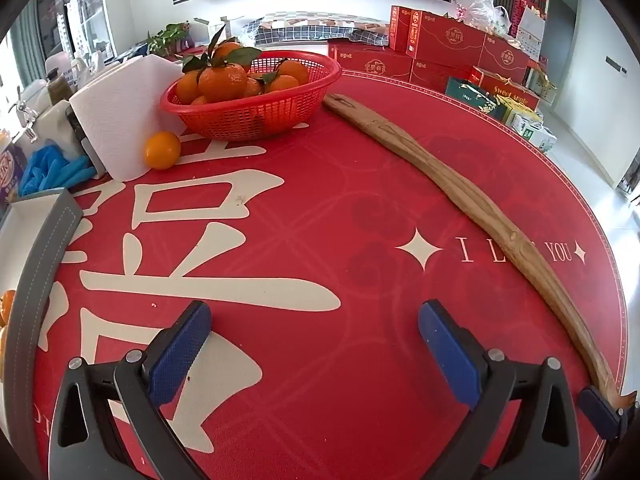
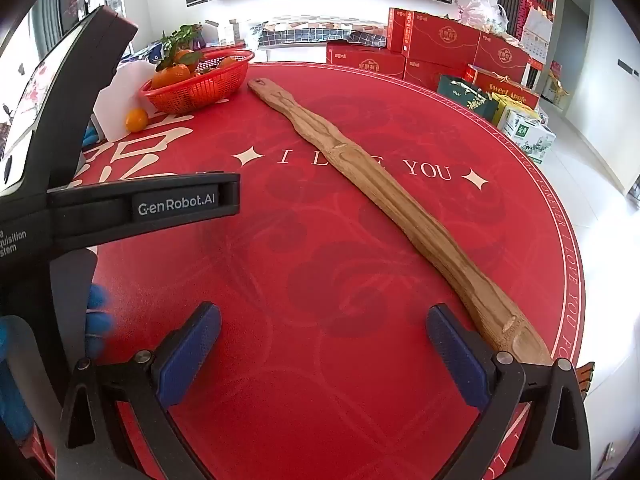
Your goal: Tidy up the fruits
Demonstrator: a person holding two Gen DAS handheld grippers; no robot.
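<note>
A red mesh basket (image 1: 256, 120) piled with leafy oranges (image 1: 222, 80) stands at the far left of the round red table (image 1: 360, 208). One loose orange (image 1: 162, 150) lies on the cloth just in front of it, against a white paper roll (image 1: 120, 112). My left gripper (image 1: 316, 344) hovers open over the near part of the table, nothing between its blue pads. My right gripper (image 2: 324, 348) is open too and holds nothing, beside it on the right. In the right wrist view the basket (image 2: 192, 92) and the loose orange (image 2: 136, 120) sit far off at upper left.
A long wooden stick (image 1: 460, 184) lies diagonally across the table, its near end by my right gripper's right finger (image 2: 456, 356). A grey-edged box (image 1: 36, 264) with more oranges (image 1: 7, 304) sits at the left edge. Blue gloves (image 1: 52, 172) and red gift boxes (image 1: 448, 40) lie beyond.
</note>
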